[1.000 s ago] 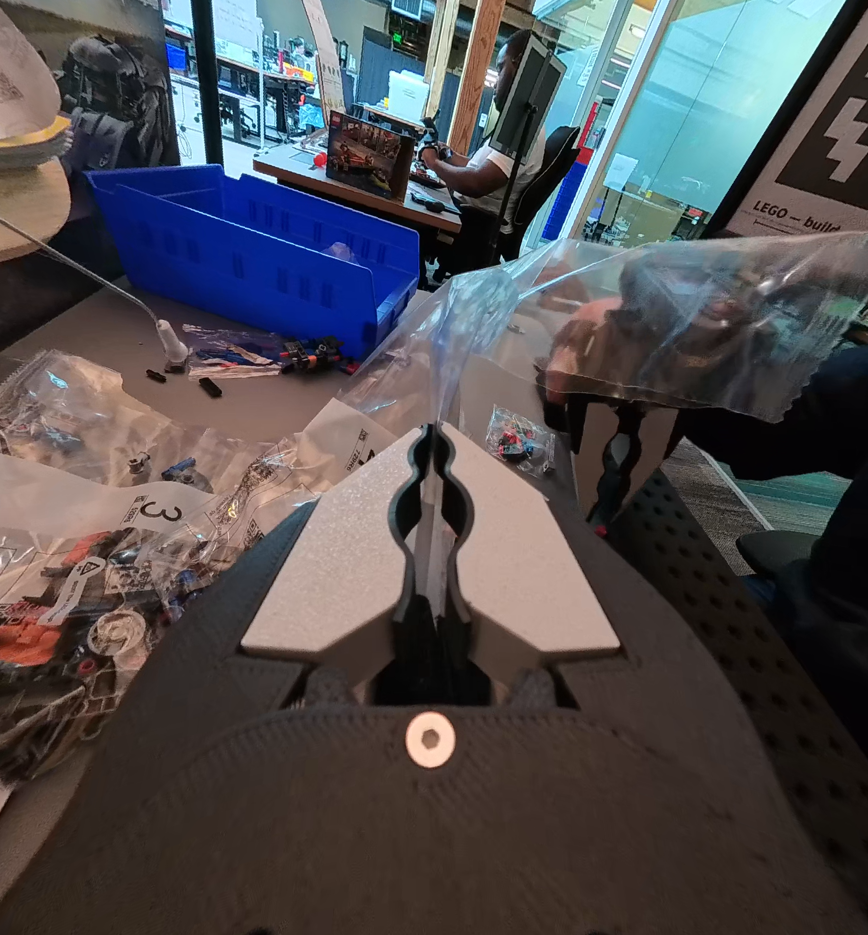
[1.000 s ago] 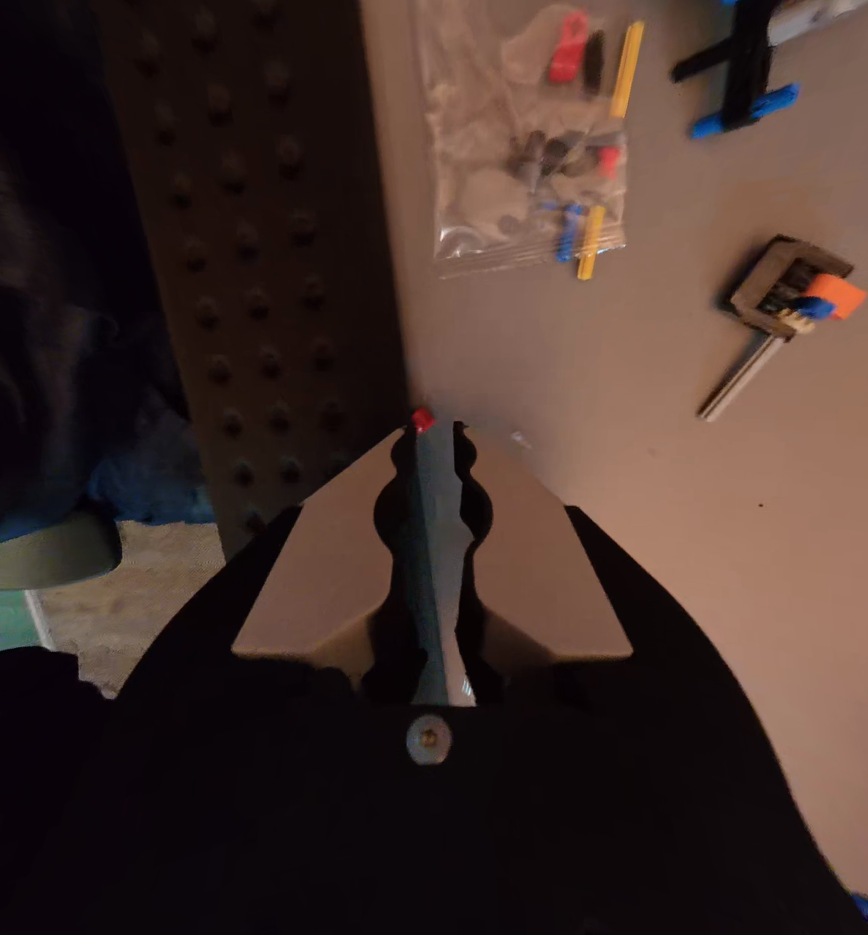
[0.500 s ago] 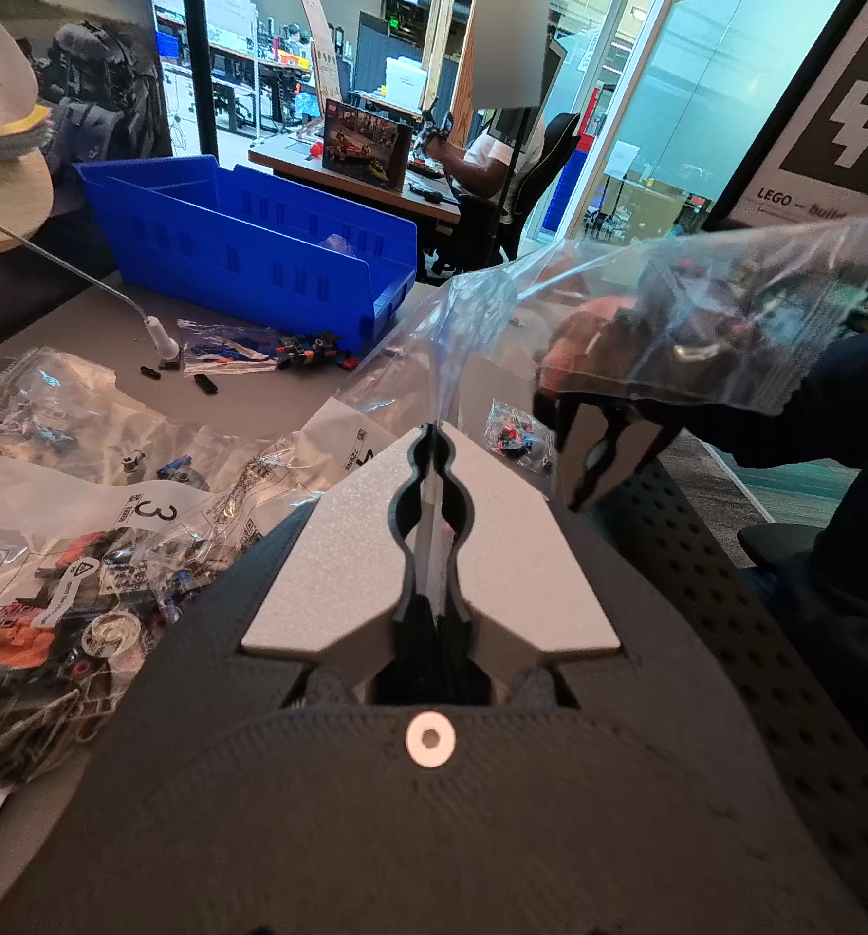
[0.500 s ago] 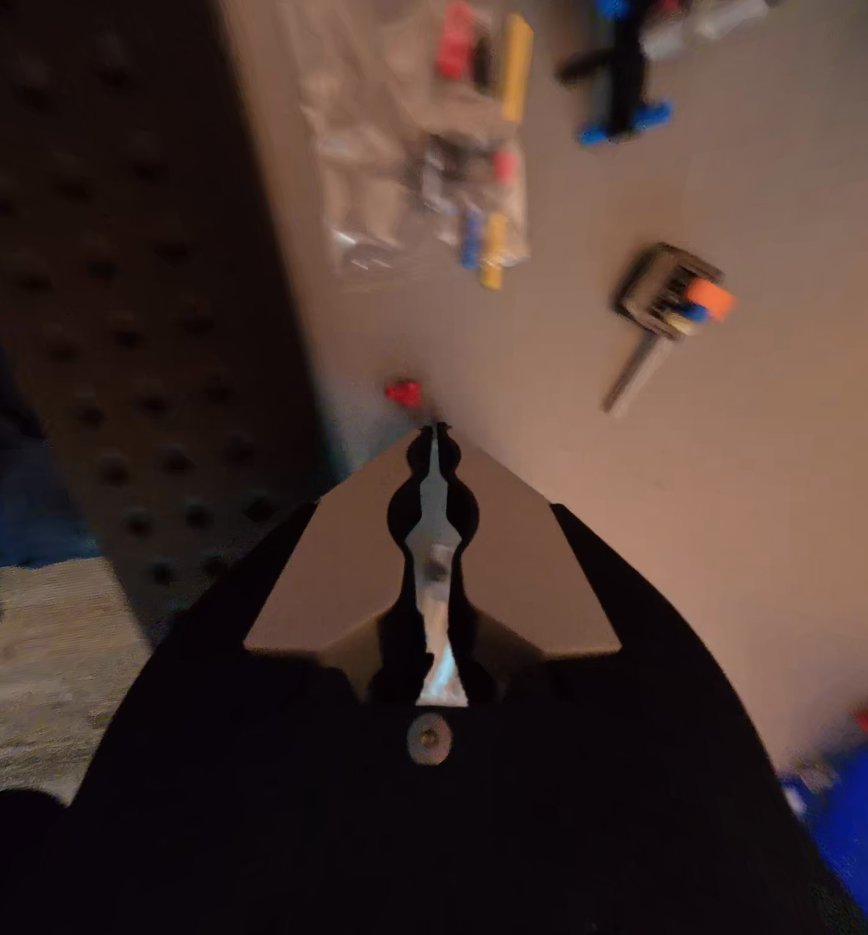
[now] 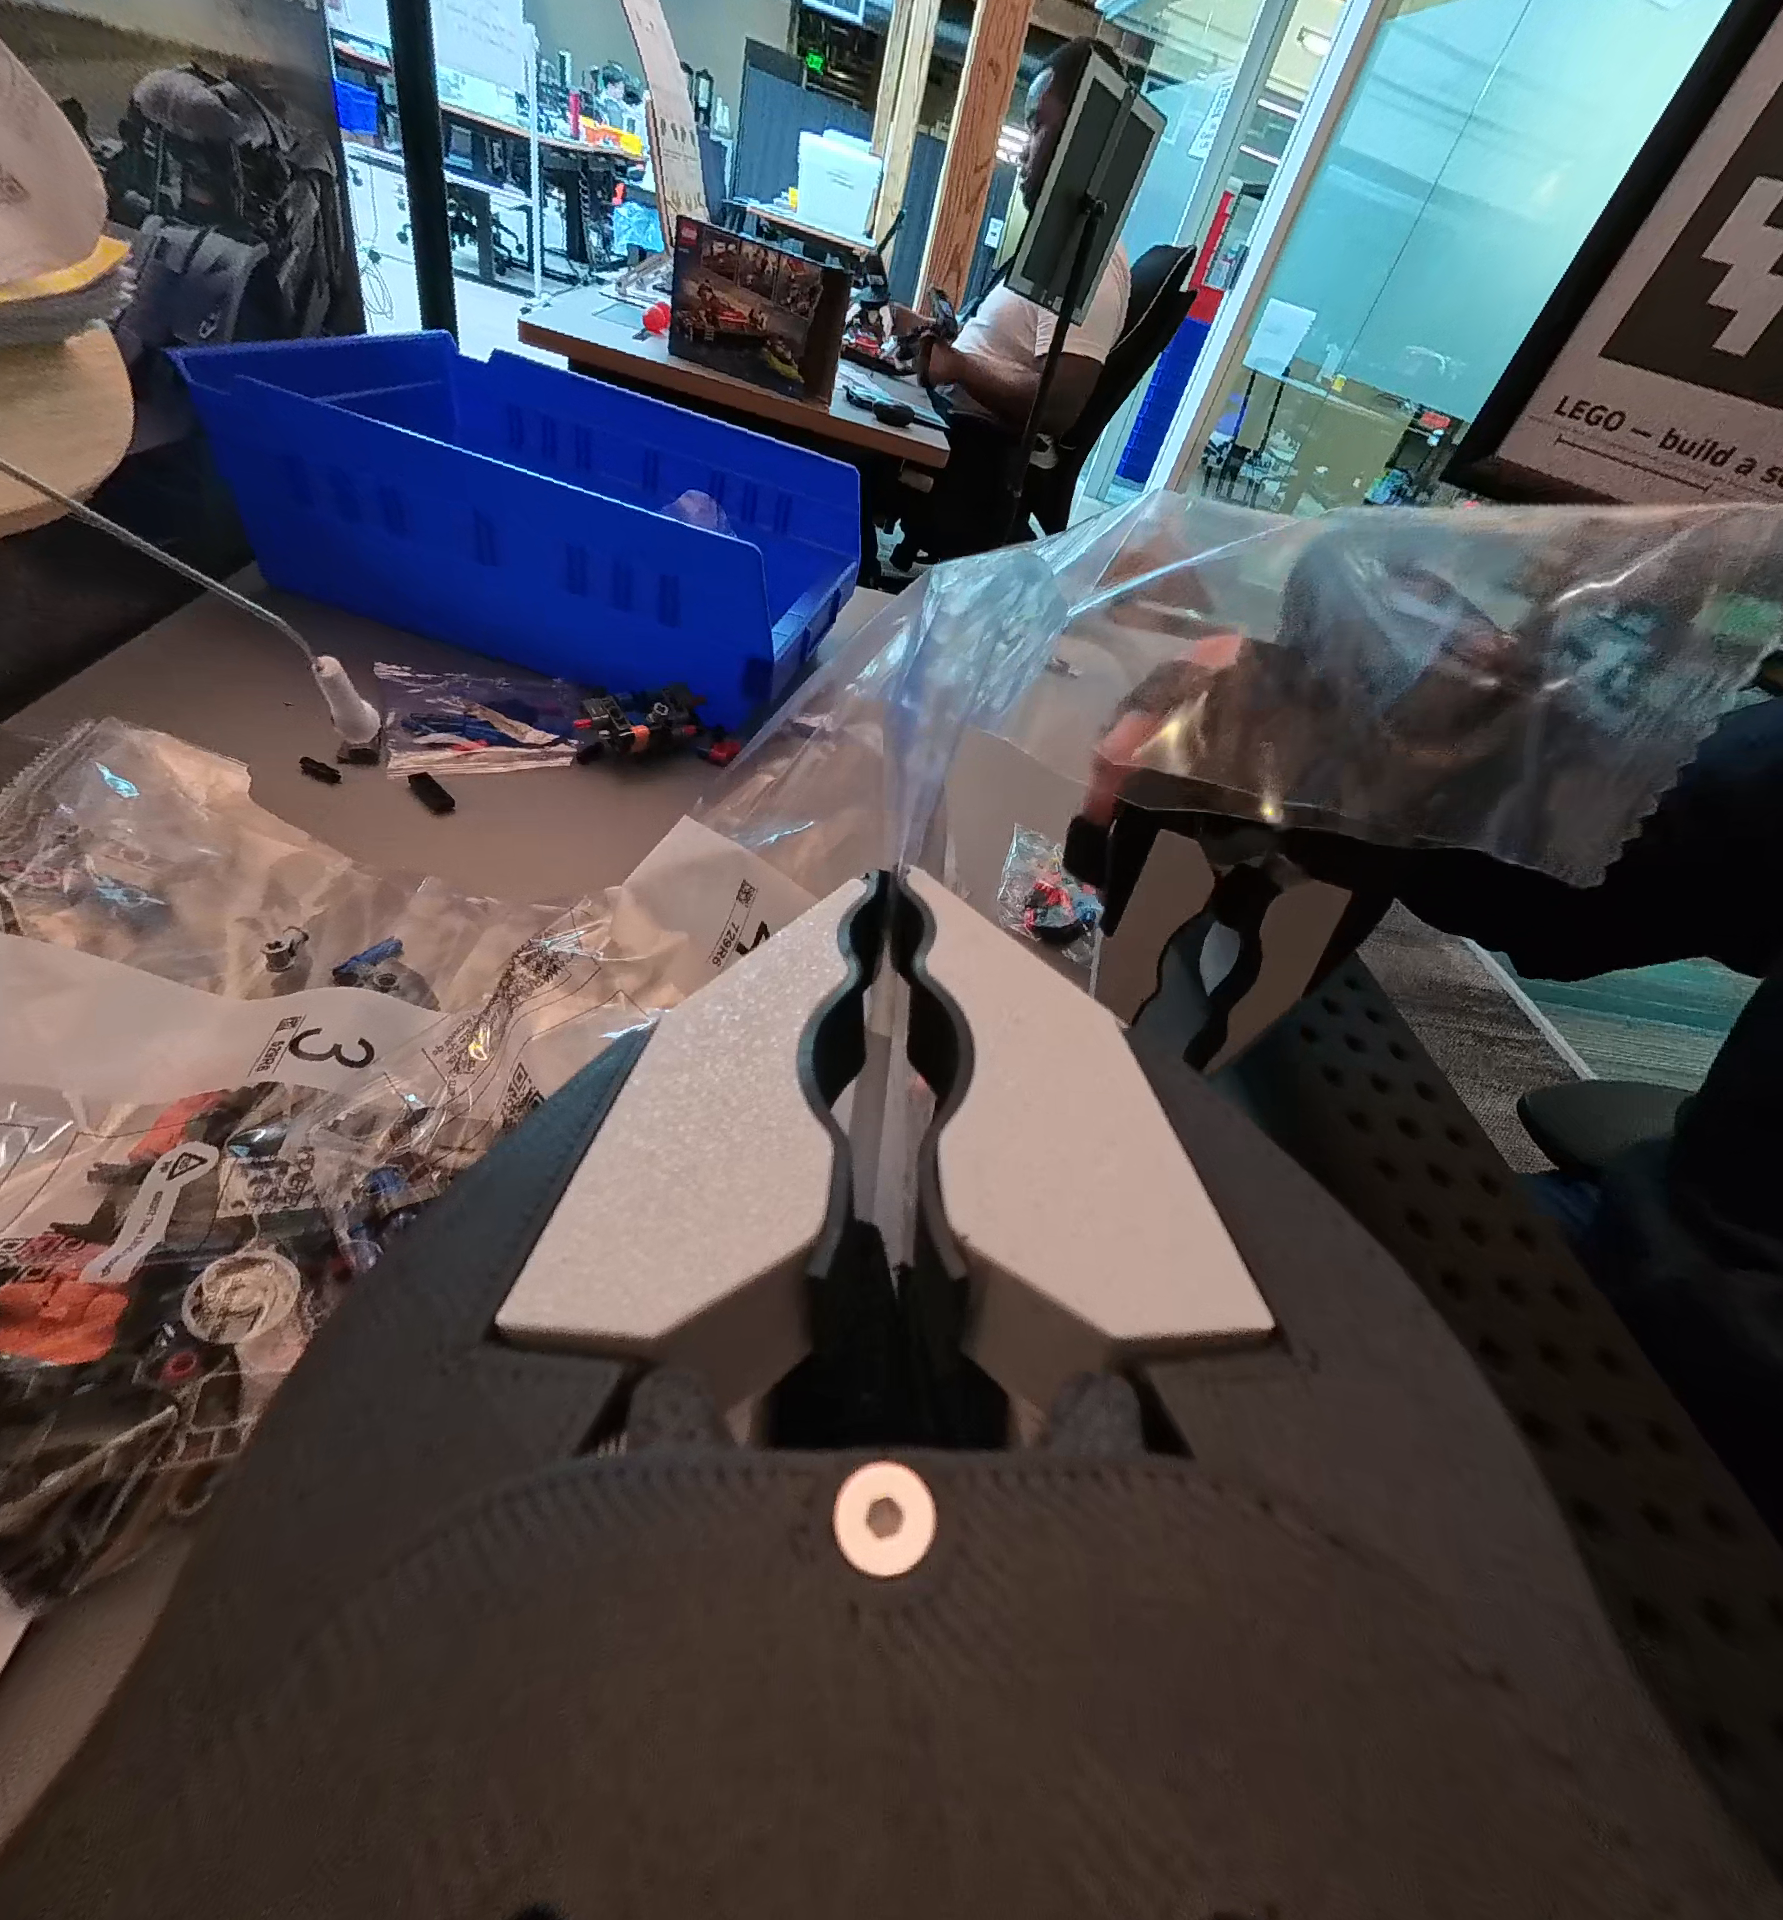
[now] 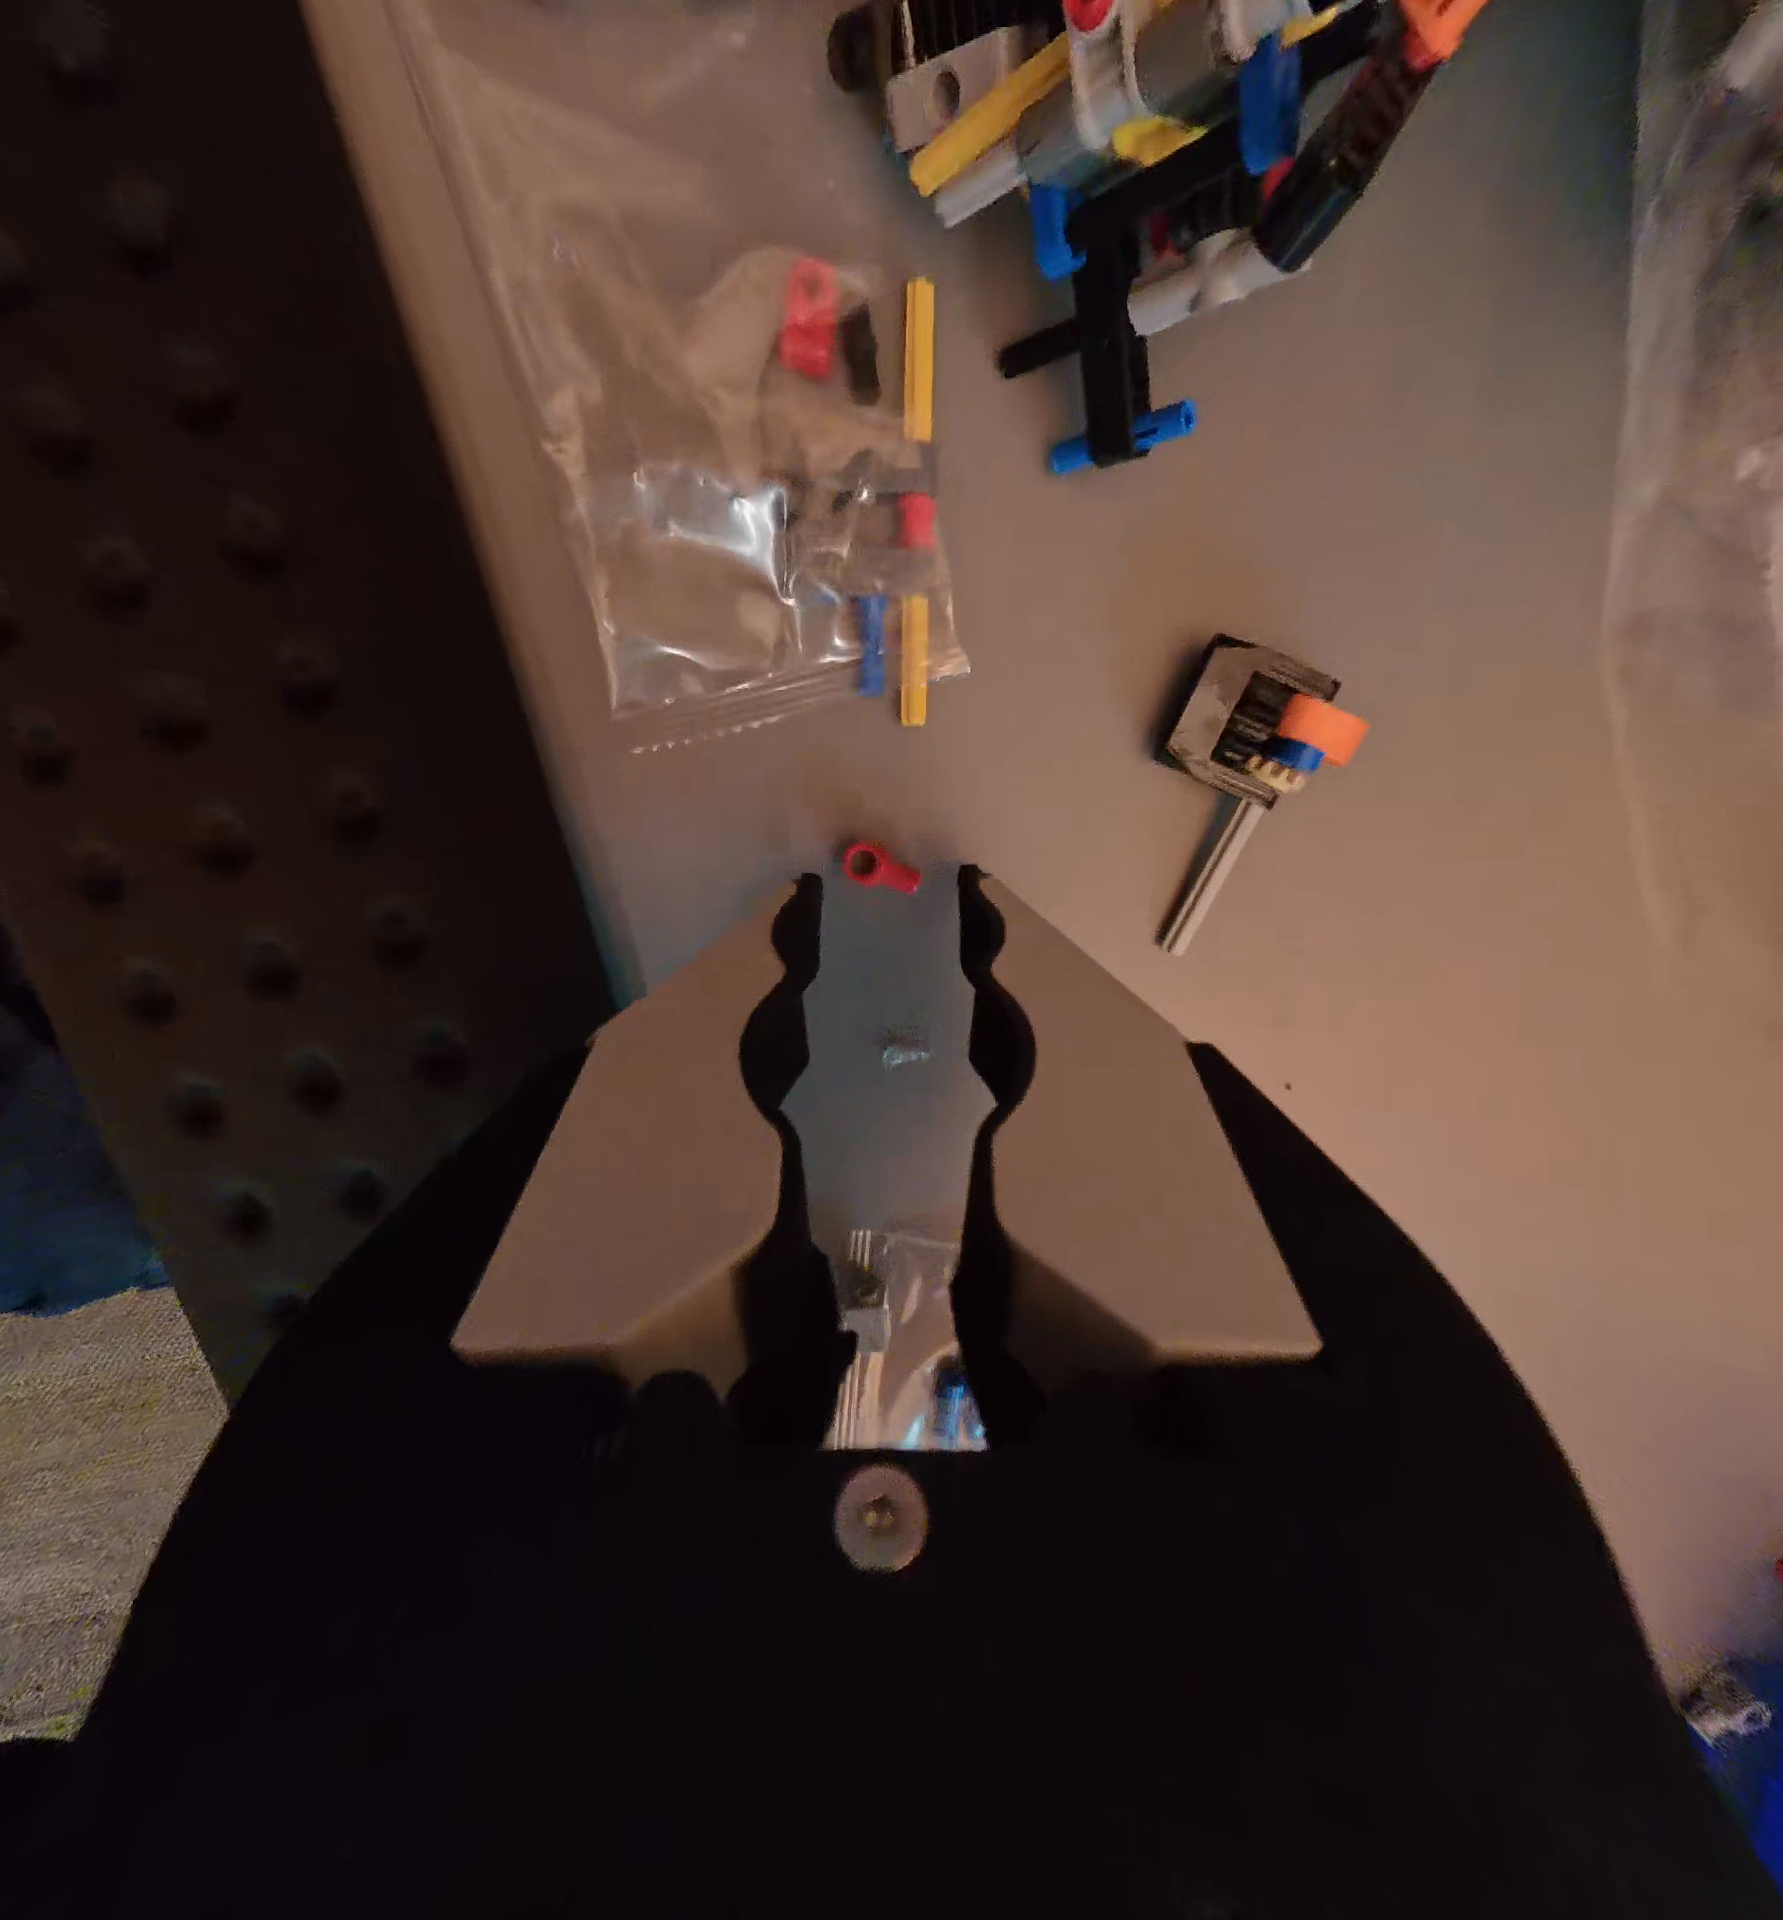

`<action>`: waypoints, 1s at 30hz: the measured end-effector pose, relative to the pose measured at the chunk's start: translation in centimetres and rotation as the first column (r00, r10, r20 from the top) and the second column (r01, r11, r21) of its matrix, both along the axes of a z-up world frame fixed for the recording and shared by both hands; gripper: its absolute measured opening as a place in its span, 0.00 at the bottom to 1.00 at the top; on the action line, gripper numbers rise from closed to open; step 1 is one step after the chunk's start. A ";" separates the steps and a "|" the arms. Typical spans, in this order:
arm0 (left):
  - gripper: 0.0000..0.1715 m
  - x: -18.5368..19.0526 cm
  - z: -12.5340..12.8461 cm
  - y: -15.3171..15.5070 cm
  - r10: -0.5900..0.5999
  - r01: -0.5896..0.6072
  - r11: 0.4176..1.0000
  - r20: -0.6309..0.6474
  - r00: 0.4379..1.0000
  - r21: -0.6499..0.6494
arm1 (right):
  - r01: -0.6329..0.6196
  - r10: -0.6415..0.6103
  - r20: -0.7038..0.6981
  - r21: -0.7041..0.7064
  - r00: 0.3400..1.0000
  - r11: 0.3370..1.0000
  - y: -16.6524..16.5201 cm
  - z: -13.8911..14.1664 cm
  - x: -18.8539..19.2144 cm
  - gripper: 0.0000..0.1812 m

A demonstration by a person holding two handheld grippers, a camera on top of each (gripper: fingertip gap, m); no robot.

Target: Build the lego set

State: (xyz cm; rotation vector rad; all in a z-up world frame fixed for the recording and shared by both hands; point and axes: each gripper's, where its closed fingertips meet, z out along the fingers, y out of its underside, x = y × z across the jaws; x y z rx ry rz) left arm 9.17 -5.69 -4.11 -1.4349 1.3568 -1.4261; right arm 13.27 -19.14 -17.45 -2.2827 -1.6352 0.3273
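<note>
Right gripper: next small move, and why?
Probably ease the right gripper forward and down so its open jaws straddle the small red piece, then close. The piece lies loose on the table just beyond the fingertips, roughly centred between them and apart from the small parts bag. The left gripper is shut on the clear bag, so it is occupied.

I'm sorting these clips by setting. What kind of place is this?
Most likely a shared workshop or lab office. A seated person works at another desk, glass partitions divide the room, and a blue parts bin sits on the table.
</note>
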 end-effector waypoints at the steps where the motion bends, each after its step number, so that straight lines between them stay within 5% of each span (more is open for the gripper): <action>1: 0.00 0.0 0.0 0.0 0.000 0.000 1.000 0.000 1.000 -0.001 | -0.006 0.006 0.013 -0.003 1.000 1.000 0.0 -0.2 0.0 0.11; 8: 0.00 0.0 0.0 0.0 -0.001 0.001 1.000 -0.001 1.000 0.000 | -0.033 0.033 0.026 0.008 0.999 0.999 -0.1 -0.4 0.0 0.01; 15: 0.00 0.1 0.0 -0.1 -0.003 0.003 1.000 -0.004 1.000 0.001 | -0.063 0.063 0.002 -0.011 0.998 0.998 -0.7 -0.4 -1.0 0.11; 23: 0.00 0.0 0.0 0.0 -0.002 0.002 1.000 0.000 1.000 0.001 | -0.067 0.066 0.030 0.031 0.997 0.997 0.0 -0.2 -0.7 0.03; 30: 0.00 -0.1 0.1 0.1 0.001 -0.001 1.000 0.005 1.000 -0.002 | 0.095 -0.072 -0.112 0.211 0.991 0.973 4.6 5.4 0.9 0.03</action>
